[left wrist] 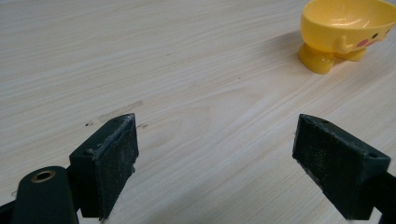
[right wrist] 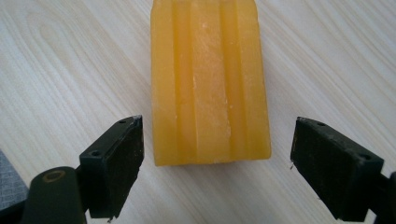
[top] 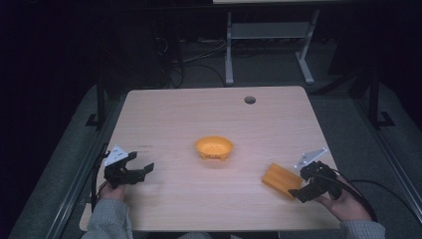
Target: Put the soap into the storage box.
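The right gripper (right wrist: pixel 217 172) has its fingers (right wrist: pixel 114 163) spread wide on either side of the yellow block's (right wrist: pixel 210 84) near end — lined up to pinch it. The block lies flat on the surface (top: pixel 174 119). The left gripper (top: pixel 130 172) waits, also spread, aimed toward the yellow bowl (top: pixel 214 148) — probably the block's destination.

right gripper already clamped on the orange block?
No, the right gripper stands open, its jaws apart on either side of the orange block's near end without touching it.

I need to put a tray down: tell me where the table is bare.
Bare: the far stretch of table behind the yellow bowl, and the middle between left gripper and the orange block. Crowded: the near right, where the right gripper straddles that block.
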A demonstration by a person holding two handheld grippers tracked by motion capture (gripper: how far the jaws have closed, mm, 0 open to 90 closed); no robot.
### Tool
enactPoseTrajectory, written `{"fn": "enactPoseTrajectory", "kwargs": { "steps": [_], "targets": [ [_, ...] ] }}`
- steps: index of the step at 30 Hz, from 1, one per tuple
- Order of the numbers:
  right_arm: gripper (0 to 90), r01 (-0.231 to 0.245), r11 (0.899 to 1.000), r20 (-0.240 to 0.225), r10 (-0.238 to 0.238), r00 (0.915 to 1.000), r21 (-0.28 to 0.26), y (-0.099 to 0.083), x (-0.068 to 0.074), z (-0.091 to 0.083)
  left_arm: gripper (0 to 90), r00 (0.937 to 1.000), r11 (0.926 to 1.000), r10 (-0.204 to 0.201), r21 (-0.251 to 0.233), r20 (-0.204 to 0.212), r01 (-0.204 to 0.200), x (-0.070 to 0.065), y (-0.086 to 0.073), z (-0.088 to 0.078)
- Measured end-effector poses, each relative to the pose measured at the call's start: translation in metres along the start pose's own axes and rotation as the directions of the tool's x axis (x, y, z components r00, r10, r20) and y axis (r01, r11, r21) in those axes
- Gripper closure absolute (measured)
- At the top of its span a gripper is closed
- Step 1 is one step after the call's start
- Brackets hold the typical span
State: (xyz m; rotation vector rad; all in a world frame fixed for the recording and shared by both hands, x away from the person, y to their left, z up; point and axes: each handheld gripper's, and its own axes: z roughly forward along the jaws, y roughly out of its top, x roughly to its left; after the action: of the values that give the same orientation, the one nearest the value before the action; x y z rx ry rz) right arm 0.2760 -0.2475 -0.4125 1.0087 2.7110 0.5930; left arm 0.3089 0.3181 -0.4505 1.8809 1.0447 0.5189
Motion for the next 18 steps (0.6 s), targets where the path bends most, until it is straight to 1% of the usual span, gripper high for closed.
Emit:
{"fn": "enactPoseTrajectory", "kwargs": {
  "steps": [3, 10, 15, 16, 18],
  "targets": [
    [16.9, 0.008, 1.000, -0.006, -0.008, 1.0000, 0.005, 0.004, 0.000, 0.002, 13.8, 1.0000, 1.0000, -0.005, -0.004, 0.001, 0.005, 0.001, 0.000, 0.000],
    [16.9, 0.017, 0.999, -0.013, -0.017, 0.9998, 0.027, 0.012, 0.000, 0.009, 13.9, 1.0000, 1.0000, 0.000, -0.002, 0.002, 0.000, 0.001, 0.000, 0.000],
    [16.8, 0.030, 0.998, -0.020, -0.029, 0.9994, 0.049, 0.019, 0.000, 0.018, 13.8, 1.0000, 1.0000, 0.001, -0.001, 0.002, -0.001, 0.001, 0.000, 0.000],
    [16.6, 0.039, 0.997, -0.024, -0.037, 0.9990, 0.064, 0.022, 0.001, 0.022, 13.8, 1.0000, 1.0000, 0.003, 0.003, 0.003, -0.003, 0.001, 0.000, 0.000],
    [16.4, 0.042, 0.996, -0.027, -0.040, 0.9988, 0.074, 0.025, 0.002, 0.026, 13.8, 1.0000, 1.0000, 0.003, 0.002, 0.002, -0.003, 0.001, 0.000, 0.000]
  ]
}}
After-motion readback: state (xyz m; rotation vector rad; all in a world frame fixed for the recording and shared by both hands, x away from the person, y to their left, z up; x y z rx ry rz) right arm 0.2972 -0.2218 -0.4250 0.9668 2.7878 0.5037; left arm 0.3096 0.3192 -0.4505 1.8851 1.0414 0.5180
